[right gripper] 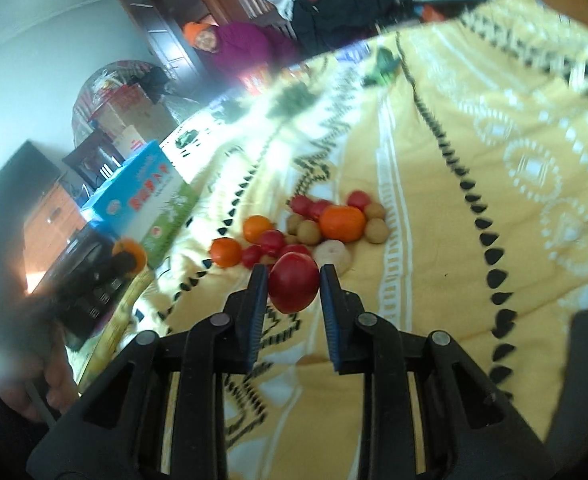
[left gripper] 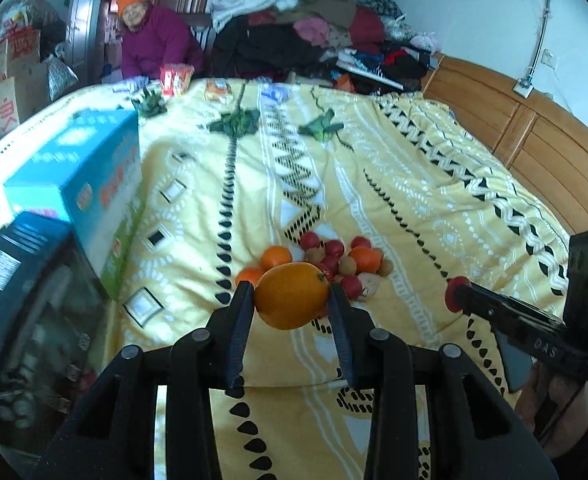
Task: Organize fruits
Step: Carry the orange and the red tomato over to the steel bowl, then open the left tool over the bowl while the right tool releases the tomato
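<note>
A large orange (left gripper: 292, 295) is clamped between the fingers of my left gripper (left gripper: 290, 292), lifted above the yellow patterned bedspread (left gripper: 414, 208). My right gripper (right gripper: 294, 280) is shut on a red fruit (right gripper: 294, 286), also held off the bed; in the left wrist view that gripper (left gripper: 460, 294) shows at the right with the red fruit (left gripper: 453, 294) at its tip. Behind both lies a pile of fruit (right gripper: 326, 224): small oranges (right gripper: 342, 222), red fruits (right gripper: 272, 240) and small brown round fruits (right gripper: 376, 230). The left gripper with its orange (right gripper: 128, 254) appears blurred at the left of the right wrist view.
A blue and green carton (left gripper: 90, 188) stands on the bed's left side, next to a dark box (left gripper: 26, 280). A person in a purple jacket (left gripper: 154, 40) sits beyond the far edge. Clothes (left gripper: 314, 28) are heaped at the back. A wooden headboard (left gripper: 534, 132) runs along the right.
</note>
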A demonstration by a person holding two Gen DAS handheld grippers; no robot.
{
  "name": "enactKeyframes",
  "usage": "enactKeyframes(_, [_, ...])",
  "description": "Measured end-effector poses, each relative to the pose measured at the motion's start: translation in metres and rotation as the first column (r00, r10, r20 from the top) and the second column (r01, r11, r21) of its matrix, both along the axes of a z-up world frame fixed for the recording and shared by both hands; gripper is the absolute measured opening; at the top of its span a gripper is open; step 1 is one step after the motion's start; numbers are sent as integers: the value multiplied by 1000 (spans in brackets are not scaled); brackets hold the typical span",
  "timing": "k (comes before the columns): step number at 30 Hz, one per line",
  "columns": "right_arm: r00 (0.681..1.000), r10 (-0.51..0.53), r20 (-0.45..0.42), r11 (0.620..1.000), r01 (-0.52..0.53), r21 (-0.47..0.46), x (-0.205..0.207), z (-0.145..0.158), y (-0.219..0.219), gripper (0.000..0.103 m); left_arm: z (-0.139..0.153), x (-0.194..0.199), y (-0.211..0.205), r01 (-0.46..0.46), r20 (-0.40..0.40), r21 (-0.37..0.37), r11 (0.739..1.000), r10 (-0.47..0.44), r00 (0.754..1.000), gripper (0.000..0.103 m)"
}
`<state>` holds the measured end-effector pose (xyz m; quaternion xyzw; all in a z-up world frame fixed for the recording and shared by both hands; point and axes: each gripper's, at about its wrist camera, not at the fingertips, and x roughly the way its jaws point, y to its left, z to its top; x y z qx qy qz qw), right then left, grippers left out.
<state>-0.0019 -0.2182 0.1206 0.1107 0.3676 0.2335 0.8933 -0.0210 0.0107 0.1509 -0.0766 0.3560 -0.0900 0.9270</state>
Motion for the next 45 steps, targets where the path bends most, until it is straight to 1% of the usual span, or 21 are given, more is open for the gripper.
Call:
enactKeyframes(2, [999, 23, 37, 999, -22, -28, -11, 14, 11, 27, 13, -10, 7, -17, 24, -6, 1000, 17, 1000, 39])
enactKeyframes(5, [998, 51, 47, 998, -49, -37, -15, 29, 26, 27, 34, -25, 26, -53, 50, -14, 998, 54, 997, 39])
enactKeyframes(7, [994, 80, 76, 996, -76, -44, -19, 44, 39, 27, 48, -36, 43, -88, 69, -15, 996, 89, 994, 39])
enactKeyframes(9, [987, 115, 109, 992, -109, -56, -24, 61, 58, 27, 61, -50, 66, -137, 90, -15, 990, 138, 986, 39])
enactKeyframes(12, [976, 163, 146, 986, -155, -62, -32, 84, 88, 27, 80, -74, 106, -221, 120, -26, 975, 223, 967, 39])
enactKeyframes(15, [956, 226, 185, 974, -216, -72, -41, 107, 124, 27, 94, -101, 152, -317, 145, -38, 948, 319, 937, 39])
enactKeyframes(18, [929, 301, 217, 953, -289, -85, -50, 126, 164, 27, 103, -126, 201, -423, 158, -49, 905, 425, 891, 39])
enactKeyframes(20, [910, 349, 226, 937, -337, -90, -54, 135, 193, 27, 105, -143, 236, -493, 161, -56, 869, 495, 854, 39])
enactKeyframes(23, [877, 422, 229, 907, -413, -89, -62, 144, 238, 27, 104, -165, 281, -572, 155, -58, 818, 574, 804, 39])
enactKeyframes(26, [842, 495, 213, 868, -488, -90, -69, 148, 288, 27, 95, -186, 323, -642, 132, -61, 764, 644, 754, 39])
enactKeyframes(29, [806, 559, 194, 829, -550, -101, -79, 147, 330, 27, 81, -205, 354, -693, 108, -71, 717, 696, 710, 39])
enactKeyframes(32, [768, 619, 168, 786, -607, -121, -90, 141, 374, 27, 64, -219, 375, -725, 74, -75, 685, 728, 681, 39])
enactKeyframes(34, [746, 649, 148, 761, -637, -126, -94, 135, 395, 27, 52, -225, 385, -738, 49, -73, 670, 742, 669, 39])
enactKeyframes(36, [723, 681, 117, 732, -668, -133, -100, 126, 419, 27, 40, -226, 391, -746, 20, -64, 663, 748, 664, 39])
enactKeyframes(37, [712, 696, 98, 718, -683, -136, -104, 120, 429, 27, 34, -225, 394, -745, 8, -56, 665, 746, 665, 39])
enactKeyframes(40, [693, 719, 51, 692, -707, -148, -108, 103, 454, 27, 17, -221, 396, -741, -22, -21, 671, 740, 672, 39])
enactKeyframes(45, [661, 751, -7, 650, -740, -174, -117, 79, 482, 27, 6, -221, 400, -741, -27, 22, 671, 742, 670, 39])
